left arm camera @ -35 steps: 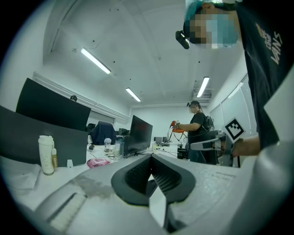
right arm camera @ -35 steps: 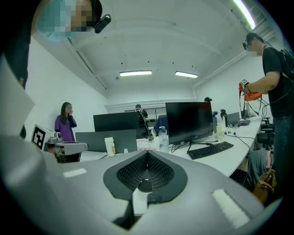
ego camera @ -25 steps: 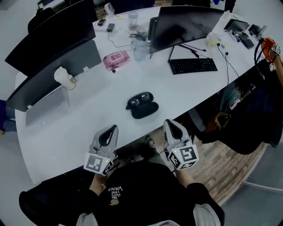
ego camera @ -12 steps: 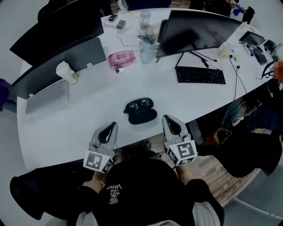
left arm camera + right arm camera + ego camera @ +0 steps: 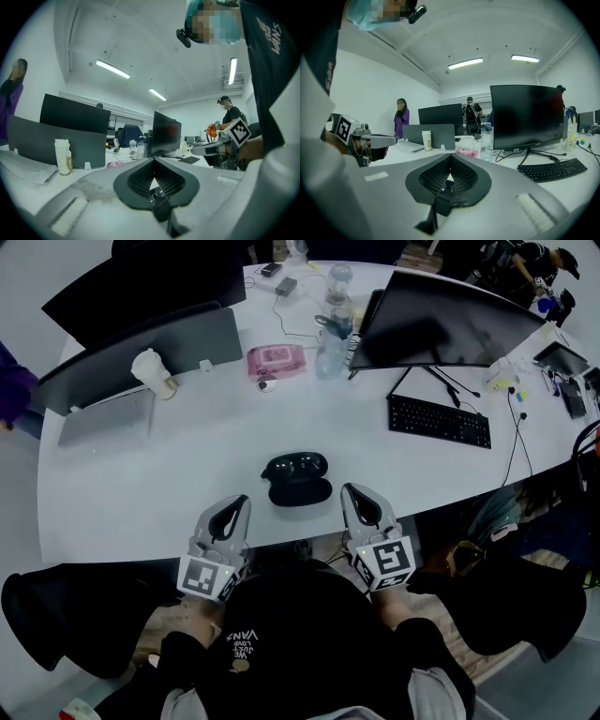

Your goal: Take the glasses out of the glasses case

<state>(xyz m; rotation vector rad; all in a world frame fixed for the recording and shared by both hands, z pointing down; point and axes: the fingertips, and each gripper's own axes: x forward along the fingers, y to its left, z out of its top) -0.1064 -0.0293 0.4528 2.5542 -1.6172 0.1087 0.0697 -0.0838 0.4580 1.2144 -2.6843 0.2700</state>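
Note:
A black glasses case (image 5: 296,479) lies open on the white desk (image 5: 187,474), near its front edge, lid half raised toward the far side. What is inside it is too dark to tell. My left gripper (image 5: 234,505) rests at the desk's front edge, just left of the case, jaws shut with nothing between them. My right gripper (image 5: 354,495) sits to the right of the case, also shut and empty. In the left gripper view the shut jaws (image 5: 153,161) point across the desk. The right gripper view shows its closed jaws (image 5: 450,158) the same way.
Two monitors (image 5: 141,357) stand at the left, another monitor (image 5: 450,329) at the right with a keyboard (image 5: 439,420) before it. A pink pack (image 5: 277,360), a water bottle (image 5: 330,343) and a white cup (image 5: 152,371) stand farther back. Other people stand beyond the desk.
The head view has swung, so the desk and the case sit more squarely ahead. Both grippers have drifted slightly toward the case and stay shut.

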